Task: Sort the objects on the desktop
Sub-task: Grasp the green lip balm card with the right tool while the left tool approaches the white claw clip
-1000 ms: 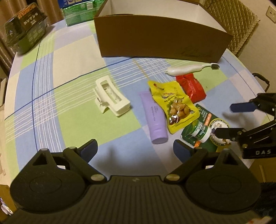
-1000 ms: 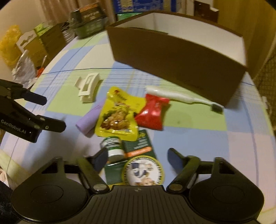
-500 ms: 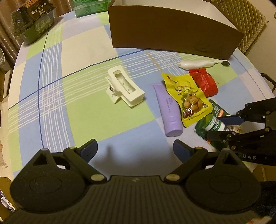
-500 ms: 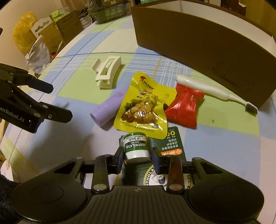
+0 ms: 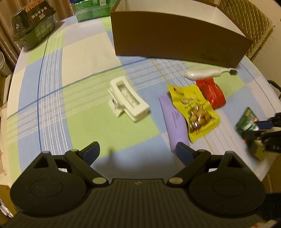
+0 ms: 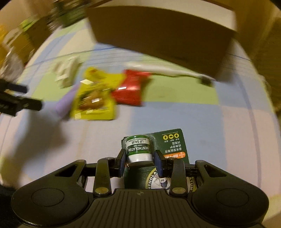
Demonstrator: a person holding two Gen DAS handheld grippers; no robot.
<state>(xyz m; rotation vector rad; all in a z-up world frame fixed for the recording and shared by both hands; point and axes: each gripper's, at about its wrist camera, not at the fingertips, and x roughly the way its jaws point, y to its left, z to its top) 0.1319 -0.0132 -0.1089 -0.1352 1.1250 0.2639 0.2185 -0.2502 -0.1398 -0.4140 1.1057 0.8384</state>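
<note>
My right gripper (image 6: 140, 157) is shut on a green lip salve jar (image 6: 138, 149) fixed to its green card; the pack (image 5: 247, 119) hangs tilted at the table's right edge, apart from the pile. My left gripper (image 5: 137, 152) stands open over bare cloth with nothing between its fingers. Ahead of it lie a white hair clip (image 5: 128, 100), a purple tube (image 5: 173, 119), a yellow snack pouch (image 5: 193, 108), a red packet (image 5: 210, 93) and a white toothbrush (image 5: 205, 73). An open cardboard box (image 5: 175, 38) stands behind them.
The checked tablecloth (image 5: 79, 84) covers a round table whose edge runs close by on the right. A dark green carton (image 5: 33, 26) and a green pack (image 5: 93, 8) sit at the back left. A quilted chair back (image 5: 254, 26) rises behind the box.
My right gripper went from open to shut on the lip salve jar, then pulled the pack away from the yellow pouch. The left gripper stayed open and barely shifted.
</note>
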